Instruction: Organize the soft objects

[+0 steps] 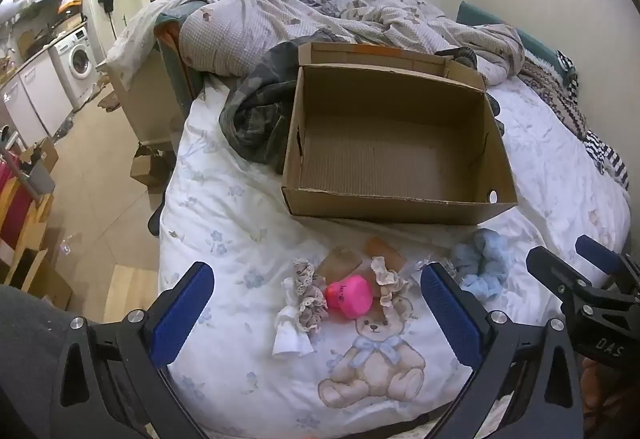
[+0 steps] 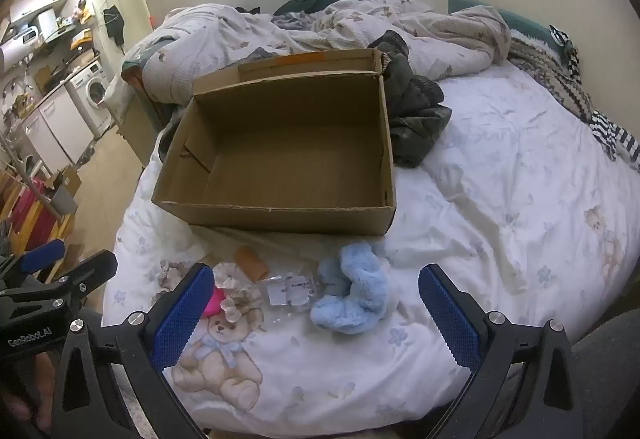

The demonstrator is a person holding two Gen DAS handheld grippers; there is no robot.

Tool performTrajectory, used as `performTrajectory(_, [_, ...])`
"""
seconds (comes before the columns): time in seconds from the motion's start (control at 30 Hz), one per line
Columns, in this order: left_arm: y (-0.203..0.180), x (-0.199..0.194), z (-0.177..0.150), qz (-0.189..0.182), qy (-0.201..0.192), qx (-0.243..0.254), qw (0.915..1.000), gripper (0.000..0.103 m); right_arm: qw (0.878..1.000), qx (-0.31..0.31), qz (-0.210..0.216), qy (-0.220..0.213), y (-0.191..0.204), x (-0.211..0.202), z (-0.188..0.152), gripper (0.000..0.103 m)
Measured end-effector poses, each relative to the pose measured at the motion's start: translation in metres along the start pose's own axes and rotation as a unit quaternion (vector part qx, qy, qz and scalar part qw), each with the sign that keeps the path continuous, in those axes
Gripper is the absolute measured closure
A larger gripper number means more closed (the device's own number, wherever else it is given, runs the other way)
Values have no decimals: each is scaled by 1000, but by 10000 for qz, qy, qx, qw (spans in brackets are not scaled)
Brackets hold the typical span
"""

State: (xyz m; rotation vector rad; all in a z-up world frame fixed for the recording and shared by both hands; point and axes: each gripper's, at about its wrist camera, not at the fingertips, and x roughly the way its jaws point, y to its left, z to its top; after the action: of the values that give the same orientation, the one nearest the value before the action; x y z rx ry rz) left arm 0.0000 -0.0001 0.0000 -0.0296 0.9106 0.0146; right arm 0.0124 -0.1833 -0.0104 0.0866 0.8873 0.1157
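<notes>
- Here the left gripper is spread wide, holding nothing, above a pink plush heart among frilly beige scrunchies.
- Right gripper likewise gapes over the fluffy pale-blue scrunchie.
- All lie on the white bear-print quilt, near the open brown cardboard box.

The left hand-held gripper has a matte black frame with triangular cut-outs, round silver screws at the finger joints, and blue textured pads lining its fingers. The right hand-held gripper is built the same way: black frame, silver screws, blue dimpled pads. White lettering reading "GenRobot.AI" marks the left one's side, and "DAS" marks the right one's. Grey fabric shows beside each.
</notes>
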Motion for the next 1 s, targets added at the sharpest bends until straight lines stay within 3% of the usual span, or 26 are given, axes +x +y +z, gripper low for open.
performTrajectory(1.0, [2,-2,1,21,-71,-39,10000,0,9999,22,-58,-83,-1,-2,1,0])
